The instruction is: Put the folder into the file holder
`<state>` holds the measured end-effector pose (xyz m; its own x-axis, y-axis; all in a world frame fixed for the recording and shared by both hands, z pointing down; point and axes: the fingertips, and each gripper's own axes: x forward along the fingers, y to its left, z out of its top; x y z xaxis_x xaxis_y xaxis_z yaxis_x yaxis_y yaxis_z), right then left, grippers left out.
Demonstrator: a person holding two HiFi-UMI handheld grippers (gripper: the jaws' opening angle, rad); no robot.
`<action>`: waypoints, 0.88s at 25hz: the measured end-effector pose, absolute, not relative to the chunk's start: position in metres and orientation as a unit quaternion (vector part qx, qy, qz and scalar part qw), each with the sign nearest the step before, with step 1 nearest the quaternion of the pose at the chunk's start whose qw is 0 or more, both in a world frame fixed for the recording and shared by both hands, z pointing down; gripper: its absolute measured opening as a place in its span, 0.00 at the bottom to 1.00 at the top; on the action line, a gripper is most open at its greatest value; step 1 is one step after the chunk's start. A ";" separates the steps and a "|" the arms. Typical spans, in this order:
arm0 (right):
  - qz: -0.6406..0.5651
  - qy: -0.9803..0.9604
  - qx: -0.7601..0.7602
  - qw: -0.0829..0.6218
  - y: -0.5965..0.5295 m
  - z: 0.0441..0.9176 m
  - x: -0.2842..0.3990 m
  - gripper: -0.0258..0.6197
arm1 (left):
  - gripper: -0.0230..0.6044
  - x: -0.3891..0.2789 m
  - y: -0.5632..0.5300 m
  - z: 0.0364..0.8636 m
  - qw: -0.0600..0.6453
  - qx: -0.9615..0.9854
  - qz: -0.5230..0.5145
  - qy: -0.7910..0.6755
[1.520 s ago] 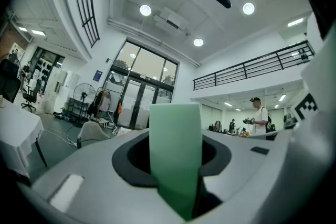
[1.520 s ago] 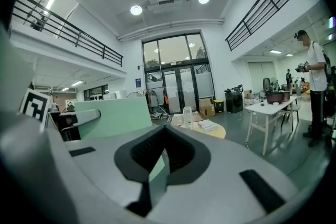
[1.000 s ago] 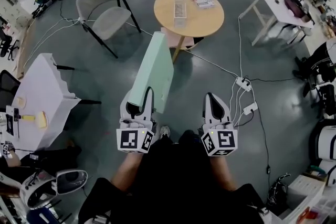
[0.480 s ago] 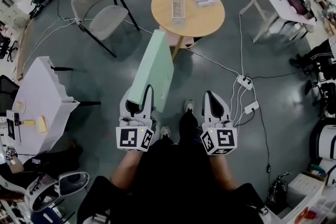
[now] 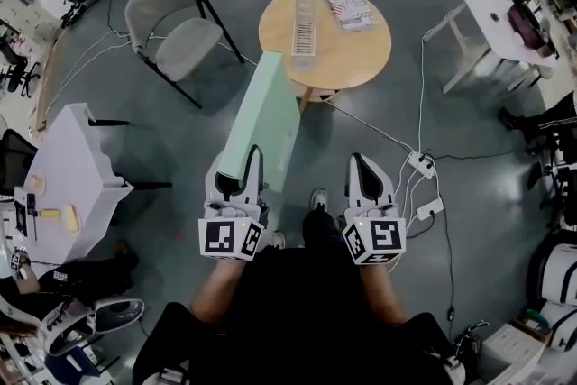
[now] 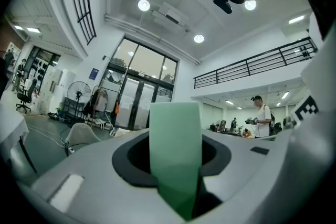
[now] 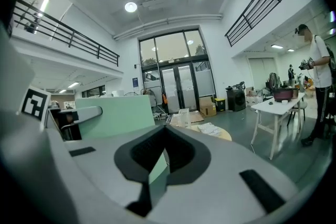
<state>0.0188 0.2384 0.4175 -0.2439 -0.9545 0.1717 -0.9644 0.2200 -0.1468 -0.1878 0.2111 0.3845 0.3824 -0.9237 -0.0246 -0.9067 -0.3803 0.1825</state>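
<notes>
One low corner of the pale green folder [image 5: 261, 126] is all the left gripper [image 5: 242, 165] pinches, the sheet rising on edge ahead of it; the right gripper [image 5: 364, 169], just beside it, is pressed together on nothing I can name. The folder looks light, thin, fairly stiff and smooth, so it may swing or slip from so low a hold; a second hold higher on its edge would likely steady it for the white file holder [image 5: 305, 13], well ahead of both grippers on the round table [image 5: 356, 50].
</notes>
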 end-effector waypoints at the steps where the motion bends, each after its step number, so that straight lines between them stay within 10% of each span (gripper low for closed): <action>1: 0.112 -0.783 0.611 0.023 0.229 0.417 0.025 0.03 | 0.28 -0.182 0.203 0.383 0.069 0.826 -0.062 -0.556; 22: 0.122 -0.824 0.553 0.031 0.088 0.417 0.112 0.03 | 0.28 -0.100 0.094 0.357 0.047 0.783 -0.073 -0.616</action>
